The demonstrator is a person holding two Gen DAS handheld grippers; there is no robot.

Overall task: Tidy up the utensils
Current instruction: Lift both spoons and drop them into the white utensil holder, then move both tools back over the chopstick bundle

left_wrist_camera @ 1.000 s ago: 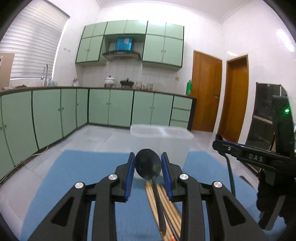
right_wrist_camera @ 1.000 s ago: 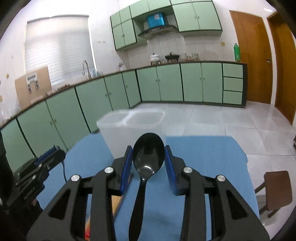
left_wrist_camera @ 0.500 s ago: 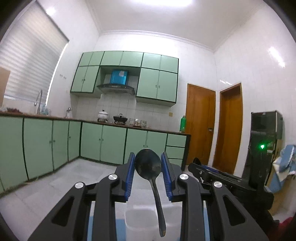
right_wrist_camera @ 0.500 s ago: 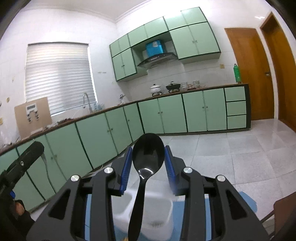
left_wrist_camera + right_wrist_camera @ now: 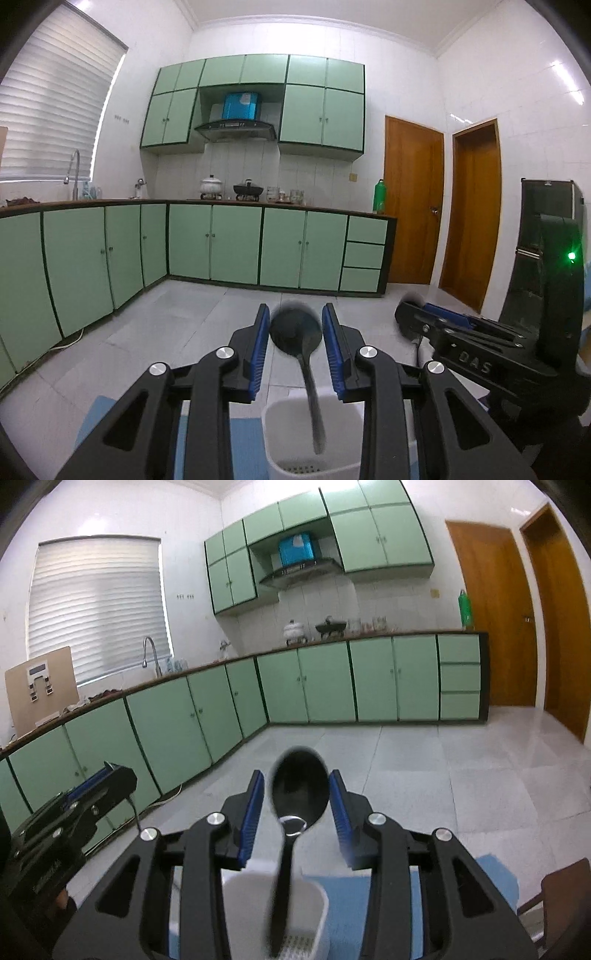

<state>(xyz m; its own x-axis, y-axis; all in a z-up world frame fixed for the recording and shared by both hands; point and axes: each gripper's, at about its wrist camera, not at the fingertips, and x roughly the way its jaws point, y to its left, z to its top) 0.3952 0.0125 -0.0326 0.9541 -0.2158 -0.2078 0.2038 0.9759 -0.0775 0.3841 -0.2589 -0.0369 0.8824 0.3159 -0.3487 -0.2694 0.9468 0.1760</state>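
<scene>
My left gripper [image 5: 295,328] is shut on a black spoon [image 5: 295,330], bowl up between the blue pads, handle hanging down into a white utensil holder [image 5: 275,424] below. My right gripper [image 5: 297,794] is shut on a second black spoon [image 5: 299,786], its handle hanging down into the white utensil holder [image 5: 243,901] beneath it. Each gripper shows in the other's view: the right one [image 5: 436,321] at the right, the left one [image 5: 103,779] at the left.
The holder stands on a blue mat [image 5: 495,878]. Beyond lie a tiled floor, green kitchen cabinets [image 5: 236,247] and two wooden doors [image 5: 413,199]. A brown stool [image 5: 565,890] is at the right edge.
Both grippers lifted and tilted up off the mat, then came over the white holder. The spoon handles now hang down into it. The chopsticks on the mat are out of view.
</scene>
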